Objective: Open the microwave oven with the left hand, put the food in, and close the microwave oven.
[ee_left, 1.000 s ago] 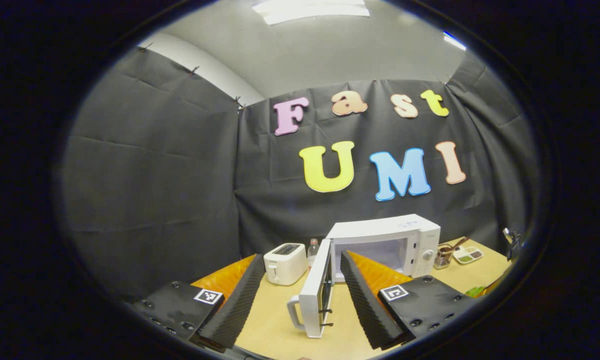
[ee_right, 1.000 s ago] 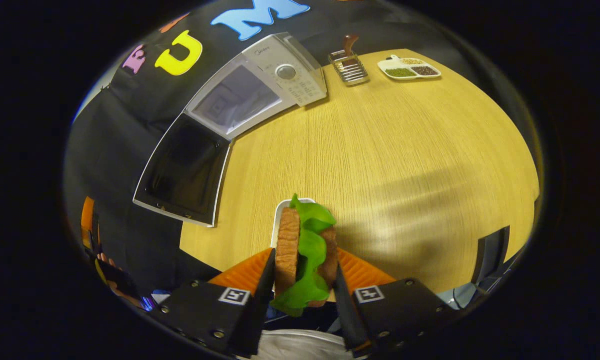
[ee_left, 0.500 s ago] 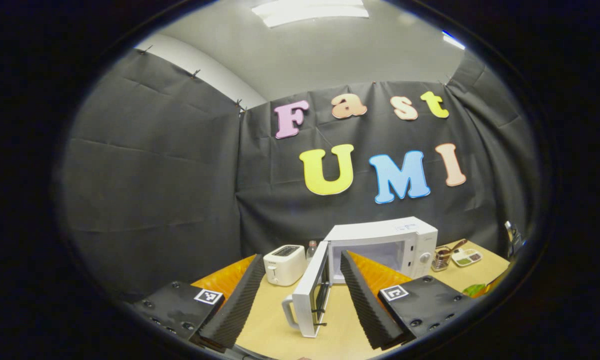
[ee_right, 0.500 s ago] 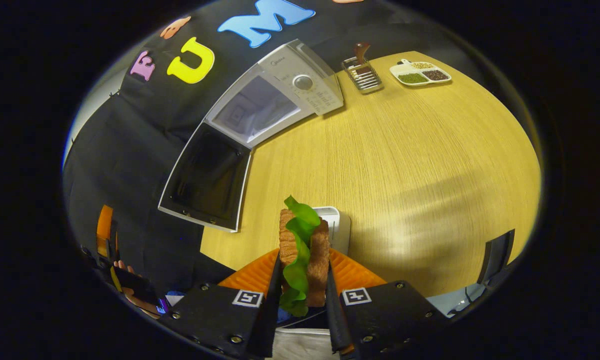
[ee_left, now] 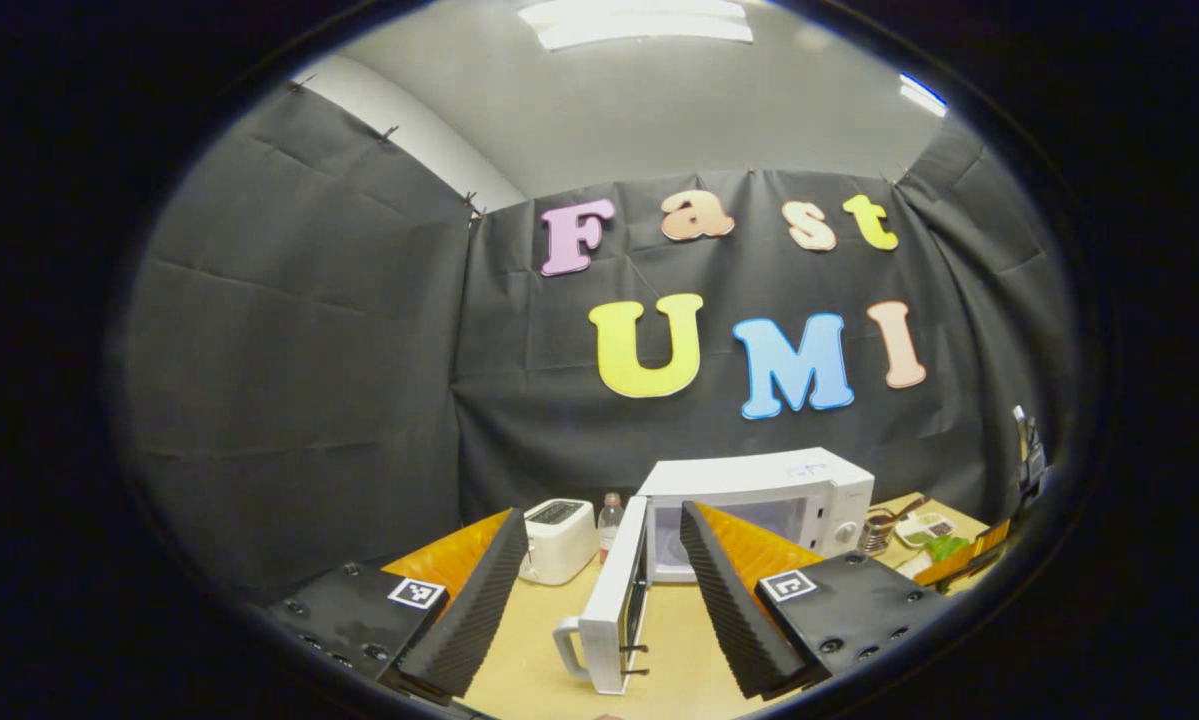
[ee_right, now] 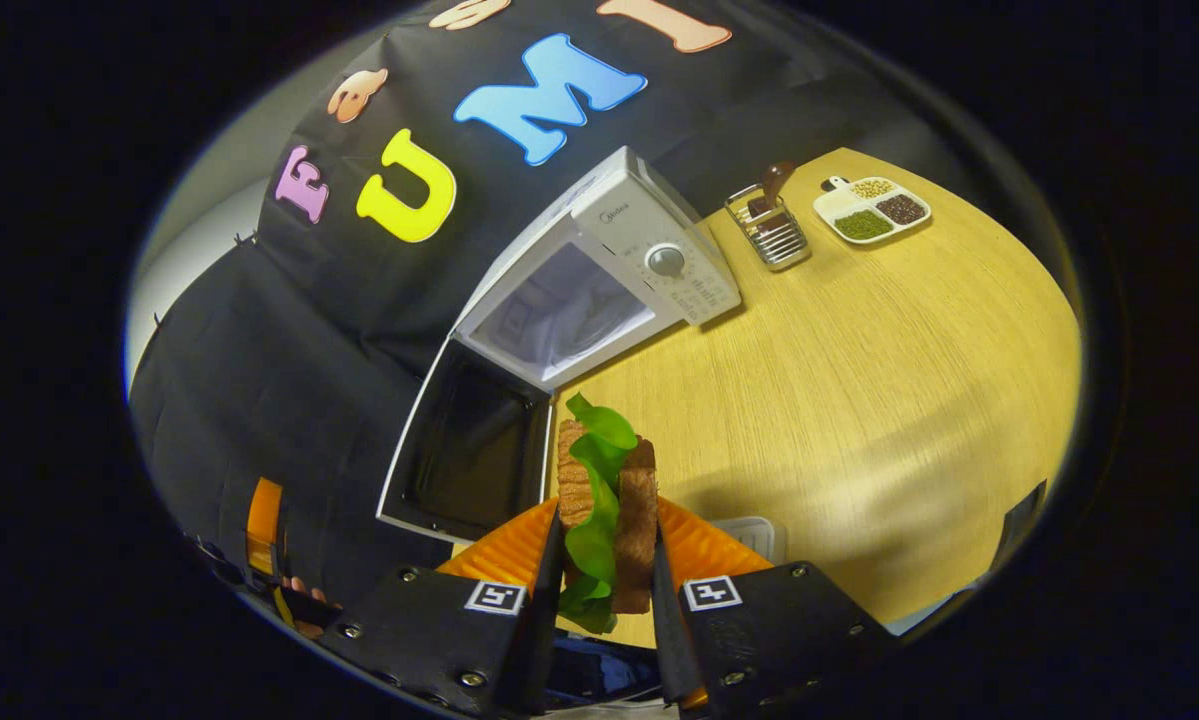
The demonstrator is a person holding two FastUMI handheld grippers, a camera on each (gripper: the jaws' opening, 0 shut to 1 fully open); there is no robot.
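Here the sandwich (ee_right: 607,510) hangs above the bench's near edge, pinched between both fingers of the right gripper (ee_right: 604,600). Beyond it, the microwave (ee_right: 619,270) at the back edge stands with its door (ee_right: 469,450) swung wide. The left gripper (ee_left: 599,600) gapes, holding nothing.

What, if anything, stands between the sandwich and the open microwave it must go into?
Nothing visible does. The sandwich, clamped in the right gripper, faces the microwave; its door is swung aside, leaving bare table between them.

A small, possibly "Midea" logo on the microwave (ee_right: 614,250) front
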